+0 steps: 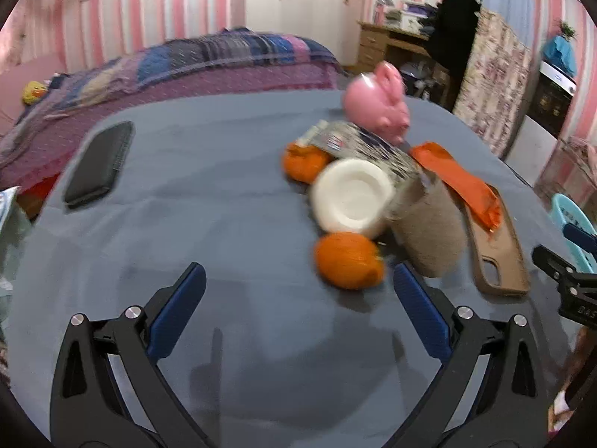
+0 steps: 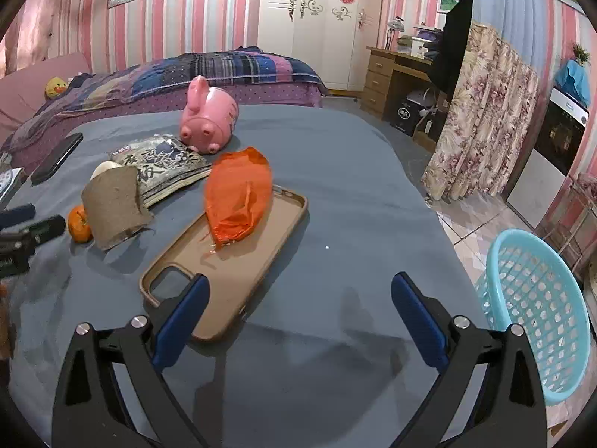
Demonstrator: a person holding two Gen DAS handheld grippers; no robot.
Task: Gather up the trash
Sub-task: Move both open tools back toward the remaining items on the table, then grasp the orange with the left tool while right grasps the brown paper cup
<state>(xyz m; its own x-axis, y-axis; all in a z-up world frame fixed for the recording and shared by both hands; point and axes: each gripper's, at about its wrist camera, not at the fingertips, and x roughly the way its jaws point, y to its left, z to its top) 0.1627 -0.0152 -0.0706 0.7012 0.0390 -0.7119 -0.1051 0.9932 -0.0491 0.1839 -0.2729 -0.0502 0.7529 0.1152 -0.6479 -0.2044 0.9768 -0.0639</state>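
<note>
On the grey-blue table cloth [image 2: 335, 186] lie an orange wrapper [image 2: 238, 194] resting on a brown phone case [image 2: 227, 257], a torn cardboard tube [image 2: 113, 209], a white cup [image 1: 350, 196] on its side, two oranges [image 1: 349, 261] [image 1: 304, 162] and a printed packet [image 2: 164, 166]. My left gripper [image 1: 298, 283] is open, low over the cloth, just short of the near orange. My right gripper [image 2: 298, 298] is open too, with its left finger over the phone case's near end. A light blue mesh basket [image 2: 541, 313] stands to the right, beside the table.
A pink rabbit-shaped box [image 2: 209, 119] lies behind the packet. A black phone [image 1: 99, 164] lies at the table's far left. A bed with a patchwork quilt [image 2: 186, 71] stands behind the table. A flowered curtain [image 2: 485, 130] and tiled floor are on the right.
</note>
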